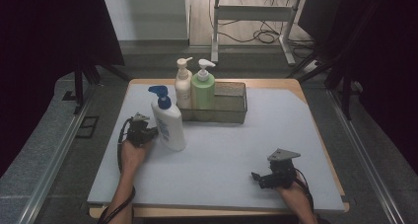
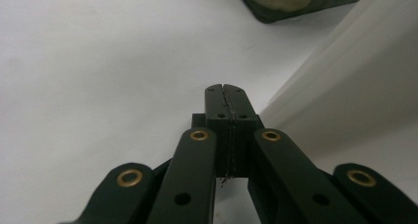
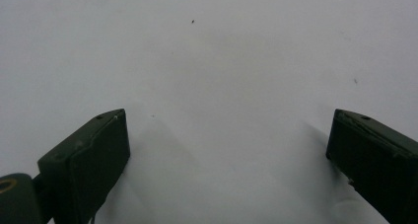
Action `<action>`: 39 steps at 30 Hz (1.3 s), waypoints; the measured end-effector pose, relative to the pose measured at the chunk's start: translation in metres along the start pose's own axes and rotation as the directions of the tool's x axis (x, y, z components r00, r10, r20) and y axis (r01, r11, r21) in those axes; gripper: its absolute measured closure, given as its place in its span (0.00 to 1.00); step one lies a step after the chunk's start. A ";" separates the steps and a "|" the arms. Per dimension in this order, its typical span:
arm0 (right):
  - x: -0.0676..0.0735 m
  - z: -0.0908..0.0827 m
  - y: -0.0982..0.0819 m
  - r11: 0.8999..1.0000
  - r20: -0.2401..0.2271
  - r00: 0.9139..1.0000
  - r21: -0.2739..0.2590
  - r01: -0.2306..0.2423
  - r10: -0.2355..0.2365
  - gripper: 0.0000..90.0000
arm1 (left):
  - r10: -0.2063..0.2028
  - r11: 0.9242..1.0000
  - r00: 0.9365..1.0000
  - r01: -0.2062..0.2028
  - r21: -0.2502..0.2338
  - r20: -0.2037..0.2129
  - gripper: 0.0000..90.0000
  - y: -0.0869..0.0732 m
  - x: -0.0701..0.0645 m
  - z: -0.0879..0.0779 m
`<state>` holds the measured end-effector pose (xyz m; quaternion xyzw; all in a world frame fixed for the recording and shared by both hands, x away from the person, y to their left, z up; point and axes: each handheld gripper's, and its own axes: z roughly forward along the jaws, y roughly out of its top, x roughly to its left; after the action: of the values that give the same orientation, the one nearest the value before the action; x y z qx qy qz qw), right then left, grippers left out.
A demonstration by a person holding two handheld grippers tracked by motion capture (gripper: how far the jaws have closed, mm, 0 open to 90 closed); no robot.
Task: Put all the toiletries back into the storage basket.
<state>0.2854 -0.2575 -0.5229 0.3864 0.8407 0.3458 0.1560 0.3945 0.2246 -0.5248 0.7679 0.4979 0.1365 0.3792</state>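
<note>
The left gripper (image 2: 226,93) has its two black jaws pressed flat together with nothing between them, the tips lying just beside the white bottle with the blue pump (image 1: 167,120), on its left. The right gripper (image 3: 226,145) has its jaws spread wide over bare table, empty.

In the left gripper view the bottle is a pale blurred slope at the right edge, cut off by the frame, and whether the jaw tips touch it cannot be made out. A dark corner of the basket (image 2: 276,9) is clipped at the top of that view. From the high view the left jaws are mostly hidden behind the gripper body and the bottle.

The left hand (image 1: 134,147) comes in from the near left, forearm angled toward the bottle, with a cable looping beside it. The right hand (image 1: 291,189) rests near the near right edge, its gripper pointing left across the table (image 1: 236,155), well apart from everything else.

The white bottle stands upright at the left of the table, just in front of the basket's near-left corner. In the basket's left end stand a cream pump bottle (image 1: 183,86) and a green pump bottle (image 1: 203,88), side by side.
</note>
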 end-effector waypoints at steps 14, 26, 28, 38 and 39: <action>0.000 0.000 0.000 1.000 0.000 1.000 0.000 0.000 0.000 0.03 | 0.010 1.000 1.000 -0.010 0.000 0.015 0.99 -0.002 -0.005 0.000; 0.000 0.000 0.000 1.000 0.000 1.000 0.000 0.000 0.000 0.03 | 0.022 1.000 0.999 -0.022 0.002 0.031 0.99 -0.001 -0.014 0.002; 0.000 0.000 0.000 1.000 0.000 1.000 0.000 0.000 0.000 0.03 | 0.024 1.000 0.999 -0.024 0.001 0.039 0.99 0.000 -0.018 0.004; 0.000 0.000 0.000 1.000 0.000 1.000 -0.001 0.000 0.000 0.03 | 0.045 0.999 0.998 -0.046 0.014 0.052 0.99 0.003 -0.032 0.009; 0.000 0.000 0.000 1.000 0.000 1.000 0.000 0.000 0.000 0.03 | 0.054 0.998 0.997 -0.055 0.016 0.057 0.99 0.003 -0.035 0.010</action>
<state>0.2854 -0.2576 -0.5230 0.3864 0.8406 0.3461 0.1560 0.3860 0.1888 -0.5237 0.7880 0.4672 0.1207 0.3823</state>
